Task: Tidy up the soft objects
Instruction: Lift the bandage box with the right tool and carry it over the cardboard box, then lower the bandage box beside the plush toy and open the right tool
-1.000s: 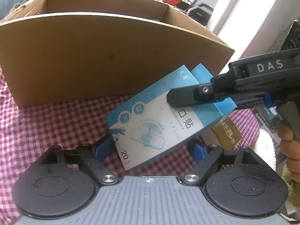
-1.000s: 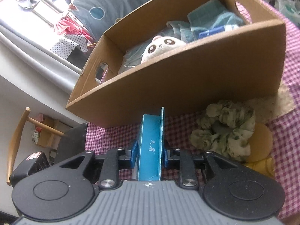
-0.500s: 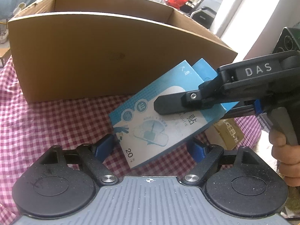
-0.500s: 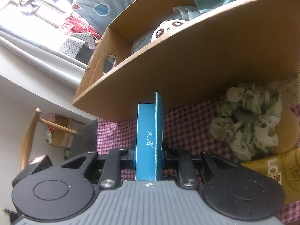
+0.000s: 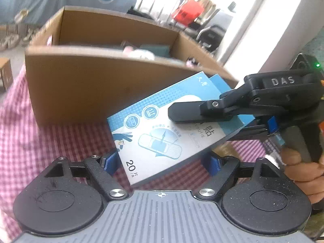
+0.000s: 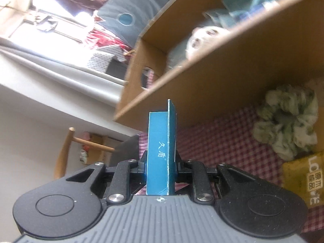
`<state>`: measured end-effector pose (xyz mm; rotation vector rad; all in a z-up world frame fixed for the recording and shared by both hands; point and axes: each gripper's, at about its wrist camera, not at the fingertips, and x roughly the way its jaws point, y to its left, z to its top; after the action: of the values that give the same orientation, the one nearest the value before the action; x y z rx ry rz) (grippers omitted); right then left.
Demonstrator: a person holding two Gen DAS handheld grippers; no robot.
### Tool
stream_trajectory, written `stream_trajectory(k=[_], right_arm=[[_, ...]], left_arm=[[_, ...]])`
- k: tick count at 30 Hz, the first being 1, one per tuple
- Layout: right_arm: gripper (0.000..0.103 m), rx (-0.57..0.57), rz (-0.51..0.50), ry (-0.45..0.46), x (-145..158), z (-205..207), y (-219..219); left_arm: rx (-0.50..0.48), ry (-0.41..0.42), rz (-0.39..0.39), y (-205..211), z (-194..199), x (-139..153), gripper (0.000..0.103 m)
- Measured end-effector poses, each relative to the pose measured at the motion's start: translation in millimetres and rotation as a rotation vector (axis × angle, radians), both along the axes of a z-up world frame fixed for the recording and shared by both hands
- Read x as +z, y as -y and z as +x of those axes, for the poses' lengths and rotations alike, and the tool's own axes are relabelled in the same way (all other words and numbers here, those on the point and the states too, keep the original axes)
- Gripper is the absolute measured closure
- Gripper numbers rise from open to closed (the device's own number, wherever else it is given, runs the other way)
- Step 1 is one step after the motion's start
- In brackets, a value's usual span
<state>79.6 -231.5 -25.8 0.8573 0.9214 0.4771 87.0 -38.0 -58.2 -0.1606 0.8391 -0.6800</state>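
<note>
A flat blue-and-white plaster box (image 5: 162, 135) hangs tilted above the checked cloth, in front of the brown carton (image 5: 97, 87). My right gripper (image 5: 182, 119) comes in from the right and is shut on it, one black finger (image 5: 190, 113) flat across its printed face. In the right wrist view the box (image 6: 158, 147) stands edge-on between the right gripper's (image 6: 161, 156) closed pads. My left gripper (image 5: 162, 154) is wide, its jaws closing slightly. The box's lower corner lies over its fingers and hides them. I see no pad pressing on it.
The carton (image 6: 232, 70) holds a panda plush (image 6: 202, 38) and blue-green cloths. On the checked cloth (image 5: 50, 141) beside it lie a green scrunchie (image 6: 283, 125) and a yellow packet (image 6: 303, 178). A hand (image 5: 299, 168) grips the right gripper's handle. A wooden chair (image 6: 66, 151) stands beyond the table.
The right gripper's finger has slid further left across the box face. The left view has risen, so the carton's inside shows. The right view has tipped up toward the carton.
</note>
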Motion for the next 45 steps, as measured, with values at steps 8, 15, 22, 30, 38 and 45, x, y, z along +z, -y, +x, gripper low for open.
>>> stream_trajectory(k=[8, 15, 22, 30, 38, 45], right_arm=[[0.08, 0.032, 0.04, 0.189, 66, 2, 6], [0.08, 0.067, 0.059, 0.259, 95, 45, 18], [0.08, 0.078, 0.081, 0.179, 85, 104, 34], [0.08, 0.045, 0.116, -0.058, 28, 130, 61], [0.08, 0.079, 0.003, -0.187, 10, 142, 63], [0.028, 0.137, -0.194, -0.3, 11, 157, 55]], left_arm=[[-0.029, 0.142, -0.042, -17, -5, 65, 0.02], [-0.038, 0.256, -0.028, -10, 20, 104, 0.02], [-0.04, 0.213, -0.034, 7, 64, 98, 0.02], [-0.046, 0.059, -0.06, 6, 93, 70, 0.018], [0.018, 0.024, -0.085, -20, 101, 65, 0.017], [0.044, 0.028, -0.119, -29, 107, 65, 0.016]])
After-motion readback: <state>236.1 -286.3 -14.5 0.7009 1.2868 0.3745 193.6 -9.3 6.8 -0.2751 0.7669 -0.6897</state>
